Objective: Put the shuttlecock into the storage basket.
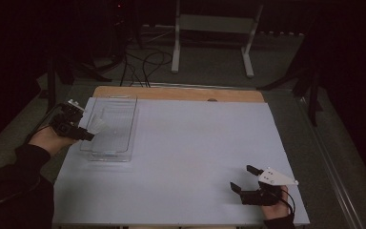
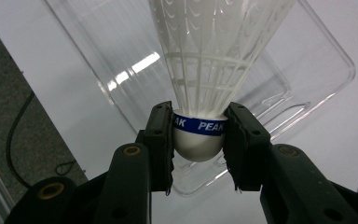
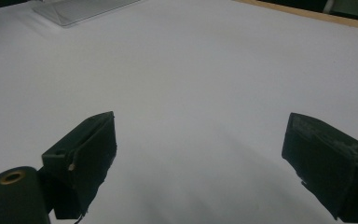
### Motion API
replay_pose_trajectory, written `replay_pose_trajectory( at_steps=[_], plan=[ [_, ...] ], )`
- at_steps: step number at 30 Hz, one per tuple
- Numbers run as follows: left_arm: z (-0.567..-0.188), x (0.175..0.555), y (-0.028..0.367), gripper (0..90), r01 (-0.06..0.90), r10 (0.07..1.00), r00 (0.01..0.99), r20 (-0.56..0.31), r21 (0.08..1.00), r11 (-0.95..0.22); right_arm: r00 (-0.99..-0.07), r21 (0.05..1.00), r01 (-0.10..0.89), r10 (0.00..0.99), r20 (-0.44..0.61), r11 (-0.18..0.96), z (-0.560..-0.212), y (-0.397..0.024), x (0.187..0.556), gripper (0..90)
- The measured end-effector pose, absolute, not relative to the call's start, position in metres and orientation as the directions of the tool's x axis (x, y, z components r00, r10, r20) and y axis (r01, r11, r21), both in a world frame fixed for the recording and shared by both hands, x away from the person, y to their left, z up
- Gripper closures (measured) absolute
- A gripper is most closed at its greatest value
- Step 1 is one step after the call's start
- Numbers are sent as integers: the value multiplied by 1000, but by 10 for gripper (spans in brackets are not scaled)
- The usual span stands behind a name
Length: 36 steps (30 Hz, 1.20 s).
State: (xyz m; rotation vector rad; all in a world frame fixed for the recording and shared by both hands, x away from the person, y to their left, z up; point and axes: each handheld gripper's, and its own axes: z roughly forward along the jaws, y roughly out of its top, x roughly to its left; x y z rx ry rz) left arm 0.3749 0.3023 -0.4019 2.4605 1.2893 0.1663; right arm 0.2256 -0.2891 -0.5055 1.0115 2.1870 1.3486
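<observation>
The left claw [image 2: 198, 140] is clamped on the round white cork of a shuttlecock [image 2: 205, 84], with one pad on each side, right at the blue band; the job looks like putting the shuttlecock into the clear tray [image 1: 108, 129]. The shuttlecock sits right in the grip of the left claw, and the tray lies just past it and under it on the desk [image 1: 195, 157].

To do this well, I think the hand should go slow and bring the feathers well over the tray's floor, not over its rim; the grip should stay tight until the shuttlecock is low, because a round cork can slip or roll; then let go softly, so it does not bounce out.

The long line of the shuttlecock runs straight out from the left claw; the cork end is back in the grip, and the wide feather end points away from it, toward the tray.

The right claw [image 1: 248, 183] is wide apart and holds nothing; it rests low over the bare desk, well apart from the tray.
</observation>
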Motion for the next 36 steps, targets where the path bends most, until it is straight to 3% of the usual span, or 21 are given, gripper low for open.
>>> replay_pose_trajectory(
  at_steps=[16,36],
  plan=[
    [-420,374,302,651,743,783,620,-40,351,-570,-669,881,377,741,47,285,-505,-289,226,99],
    [-434,379,291,650,748,772,636,5,242,-618,-668,880,381,742,50,284,-505,-289,226,99]
  ],
)
